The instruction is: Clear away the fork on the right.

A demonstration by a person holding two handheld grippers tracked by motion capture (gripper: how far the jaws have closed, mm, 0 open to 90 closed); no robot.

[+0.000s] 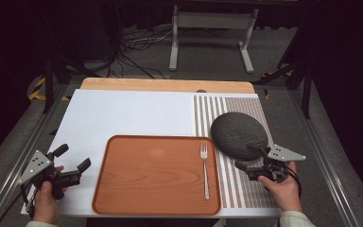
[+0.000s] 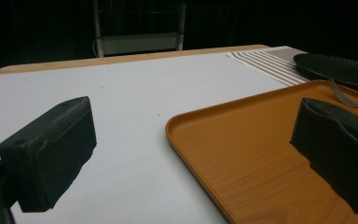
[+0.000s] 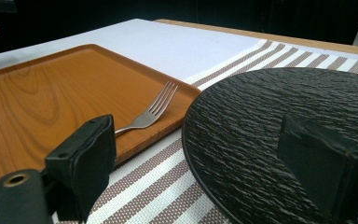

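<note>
The right gripper [image 1: 251, 161] is held with its jaws apart and nothing between them, low over the striped mat [image 1: 246, 189] at the near right of the desk [image 1: 123, 113]. One jaw stands at the near rim of the dark plate [image 1: 238, 132], which lies on the mat just ahead of the gripper, its left edge close to the tray [image 1: 156, 203]; whether the jaw touches the rim cannot be told. The fork [image 1: 204, 168] lies on the right part of the tray, tines away from the person, its long axis running near to far, just left of this gripper. The left gripper [image 1: 73, 163] is likewise open and empty, left of the tray and well apart from fork and plate. Both things are judged nearer the right hand [image 1: 283, 189], so a reach would be best made from that side.
</note>
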